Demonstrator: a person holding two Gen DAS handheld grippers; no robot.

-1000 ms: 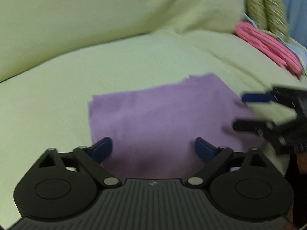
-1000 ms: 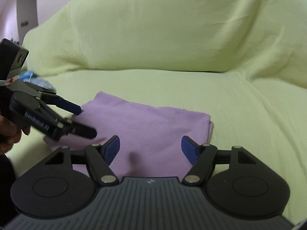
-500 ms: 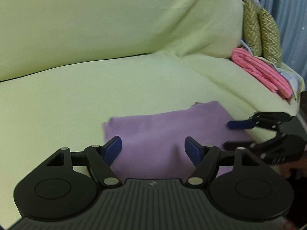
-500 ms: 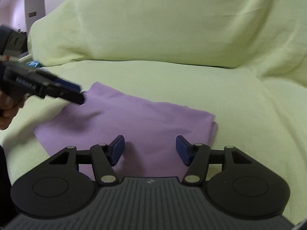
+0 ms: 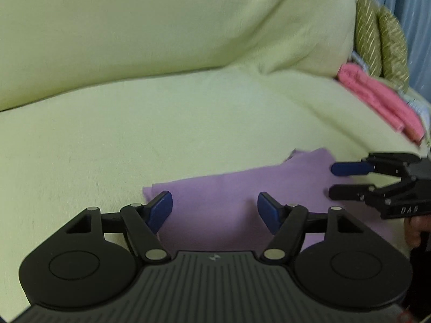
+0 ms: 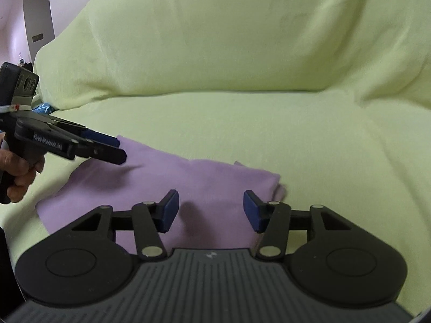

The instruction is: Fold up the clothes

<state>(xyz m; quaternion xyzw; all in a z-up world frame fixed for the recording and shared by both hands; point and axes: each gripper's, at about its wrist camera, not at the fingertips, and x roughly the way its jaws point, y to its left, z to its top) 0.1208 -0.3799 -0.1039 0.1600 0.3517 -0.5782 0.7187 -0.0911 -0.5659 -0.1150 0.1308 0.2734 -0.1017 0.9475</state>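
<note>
Your left gripper (image 5: 214, 212) hovers over the folded lilac rectangle of cloth (image 6: 172, 185), which lies flat on the pale green covered sofa seat (image 5: 134, 140); its jaws are closing with nothing gripped between them. At three o'clock in the left wrist view, your right gripper (image 6: 210, 211) is closing too, half-wide, pads clear of the fabric. If you pinch only the top layer, the fold may peel open; if you drag, the cloth may bunch.
</note>
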